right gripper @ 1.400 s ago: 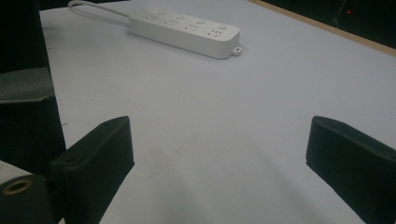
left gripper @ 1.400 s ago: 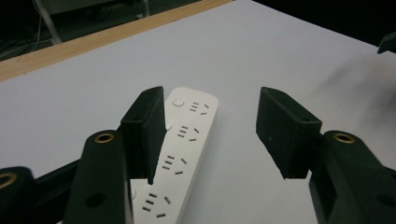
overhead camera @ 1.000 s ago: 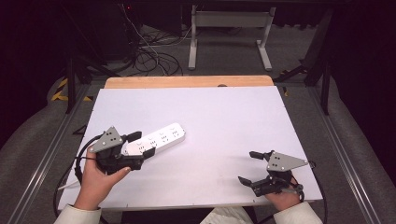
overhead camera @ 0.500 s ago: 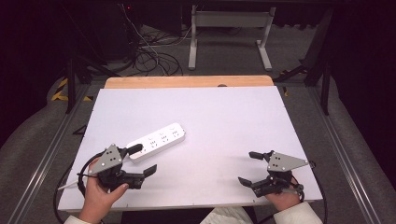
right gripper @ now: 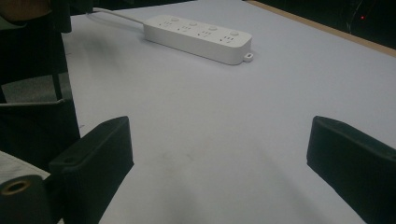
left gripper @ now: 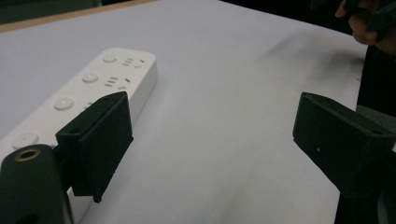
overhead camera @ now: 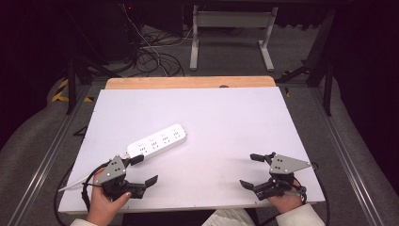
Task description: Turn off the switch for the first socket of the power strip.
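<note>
Bench (overhead camera: 211, 122) from the high view: we see a white power strip (overhead camera: 156, 141) lying left of centre, the left gripper (overhead camera: 141, 170) just beside its near end, jaws wide apart after having just been opening, nothing between them. The right gripper (overhead camera: 251, 170) rests near the front right corner, jaws open and empty. In the left gripper view, the strip (left gripper: 93, 88) lies behind the left-hand jaw. In the right gripper view, we find the strip (right gripper: 198, 37) well beyond the spread jaws.

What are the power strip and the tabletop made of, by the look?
Power strip: likely moulded plastic, white, smooth satin; rounded edges, soft sheen.
Tabletop: white matte sheet or laminate, probably over wood; a bare wood-coloured strip shows at its far edge.
</note>
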`<move>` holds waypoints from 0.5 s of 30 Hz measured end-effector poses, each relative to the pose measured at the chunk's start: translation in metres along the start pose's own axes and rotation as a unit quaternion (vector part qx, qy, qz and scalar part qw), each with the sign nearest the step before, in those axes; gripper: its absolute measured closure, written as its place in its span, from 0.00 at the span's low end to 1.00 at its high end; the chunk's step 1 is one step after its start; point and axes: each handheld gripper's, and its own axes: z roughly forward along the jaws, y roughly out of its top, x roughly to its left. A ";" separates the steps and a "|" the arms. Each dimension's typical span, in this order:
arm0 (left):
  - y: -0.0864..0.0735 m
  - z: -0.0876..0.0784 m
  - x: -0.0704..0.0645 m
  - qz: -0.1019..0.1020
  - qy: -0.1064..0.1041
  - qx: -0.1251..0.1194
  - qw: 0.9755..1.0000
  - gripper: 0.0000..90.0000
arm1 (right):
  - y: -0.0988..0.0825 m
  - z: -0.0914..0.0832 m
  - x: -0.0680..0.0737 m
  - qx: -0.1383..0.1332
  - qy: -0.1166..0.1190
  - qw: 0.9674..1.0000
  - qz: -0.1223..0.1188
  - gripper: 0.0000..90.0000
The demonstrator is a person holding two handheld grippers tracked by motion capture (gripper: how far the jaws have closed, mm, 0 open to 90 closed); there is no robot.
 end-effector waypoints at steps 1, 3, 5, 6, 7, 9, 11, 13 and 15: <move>-0.002 0.001 -0.001 0.007 0.001 0.006 1.000 0.14 | 0.000 0.000 0.000 0.000 0.001 1.000 0.000 0.08; -0.004 0.003 -0.003 0.014 0.001 0.015 1.000 0.14 | 0.000 0.000 0.000 0.001 0.002 1.000 0.000 0.08; -0.006 0.005 -0.005 0.019 -0.002 0.018 1.000 0.14 | 0.000 0.001 0.001 0.002 0.003 1.000 0.000 0.08; -0.008 0.006 -0.005 0.019 -0.004 0.021 1.000 0.14 | 0.000 0.001 0.001 0.003 0.003 1.000 0.000 0.08; -0.010 0.007 -0.007 0.012 -0.007 0.021 1.000 0.15 | 0.000 0.001 0.001 0.002 0.003 1.000 0.001 0.08; -0.014 0.010 -0.010 0.002 -0.020 0.026 0.999 0.16 | 0.000 0.001 0.000 0.002 0.004 1.000 0.001 0.08; -0.016 0.012 -0.011 0.004 -0.021 0.025 0.999 0.17 | 0.000 0.001 0.000 0.003 0.006 1.000 0.002 0.08; -0.017 0.014 -0.012 0.002 -0.021 0.028 0.999 0.17 | 0.000 0.001 0.000 0.005 0.006 1.000 0.002 0.08; -0.017 0.016 -0.011 0.003 -0.022 0.031 0.999 0.17 | 0.000 0.002 0.000 0.005 0.007 1.000 0.002 0.08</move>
